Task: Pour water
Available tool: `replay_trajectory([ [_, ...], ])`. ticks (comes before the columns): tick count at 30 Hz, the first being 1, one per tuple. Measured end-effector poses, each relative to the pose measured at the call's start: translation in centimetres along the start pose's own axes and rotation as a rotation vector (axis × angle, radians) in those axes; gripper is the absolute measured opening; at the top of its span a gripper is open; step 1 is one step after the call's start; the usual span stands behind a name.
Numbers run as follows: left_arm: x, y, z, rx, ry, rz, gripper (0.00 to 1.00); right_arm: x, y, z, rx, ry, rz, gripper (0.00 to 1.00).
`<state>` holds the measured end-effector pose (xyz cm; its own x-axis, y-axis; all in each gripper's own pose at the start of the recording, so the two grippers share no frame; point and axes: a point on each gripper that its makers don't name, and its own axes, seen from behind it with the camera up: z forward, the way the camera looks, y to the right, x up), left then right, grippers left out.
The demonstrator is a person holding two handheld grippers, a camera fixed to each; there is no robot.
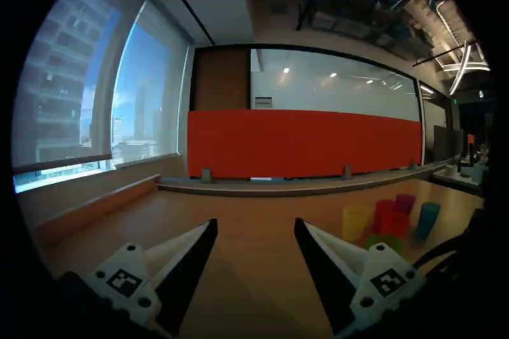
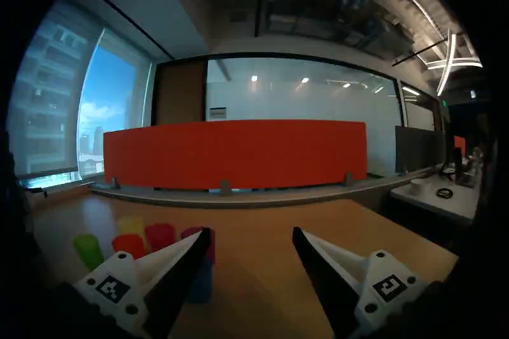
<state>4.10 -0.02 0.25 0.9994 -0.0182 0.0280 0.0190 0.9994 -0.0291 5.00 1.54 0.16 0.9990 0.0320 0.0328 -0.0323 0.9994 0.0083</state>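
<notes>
Several coloured plastic cups stand in a cluster on the wooden table (image 1: 254, 262). In the left gripper view they lie to the right of my left gripper (image 1: 256, 232): a yellow cup (image 1: 355, 222), a red cup (image 1: 393, 222), a magenta cup (image 1: 404, 202), a teal cup (image 1: 427, 219) and a green cup (image 1: 383, 241). My left gripper is open with nothing between its fingers. In the right gripper view the cups sit to the left: a green cup (image 2: 88, 249), red cup (image 2: 128, 244), yellow cup (image 2: 132, 224), a blue cup (image 2: 201, 280) behind the left finger. My right gripper (image 2: 252, 241) is open and holds nothing.
A red divider panel (image 1: 304, 143) runs along the table's far edge, with a glass wall behind it. Windows (image 1: 95, 103) line the left side. Another desk with monitors (image 2: 439, 193) stands at the right. Bare wood stretches ahead of both grippers.
</notes>
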Motion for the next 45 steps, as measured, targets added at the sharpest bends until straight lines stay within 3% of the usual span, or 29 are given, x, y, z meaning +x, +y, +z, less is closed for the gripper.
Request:
replay_trajectory([
  [14,7.3,1.8,1.0,-0.109,-0.04,-0.018,0.89,8.0,-0.5,0.9,0.08,-0.02,-0.001,1.0],
  [23,11.7,2.8,1.7,-0.167,-0.028,0.023,0.89,12.6,-1.2,1.2,0.12,-0.01,-0.015,1.0],
  [30,13.0,4.4,1.6,-0.248,-0.036,0.017,0.89,13.3,-2.2,1.1,0.171,-0.018,0.006,1.0],
  [38,13.2,6.3,0.9,-0.362,-0.053,0.022,0.89,13.4,-4.6,0.3,0.313,-0.043,0.044,1.0],
  [45,13.9,8.3,0.0,-0.473,-0.041,-0.017,0.89,13.2,-6.7,-0.5,0.428,-0.066,0.007,1.0],
])
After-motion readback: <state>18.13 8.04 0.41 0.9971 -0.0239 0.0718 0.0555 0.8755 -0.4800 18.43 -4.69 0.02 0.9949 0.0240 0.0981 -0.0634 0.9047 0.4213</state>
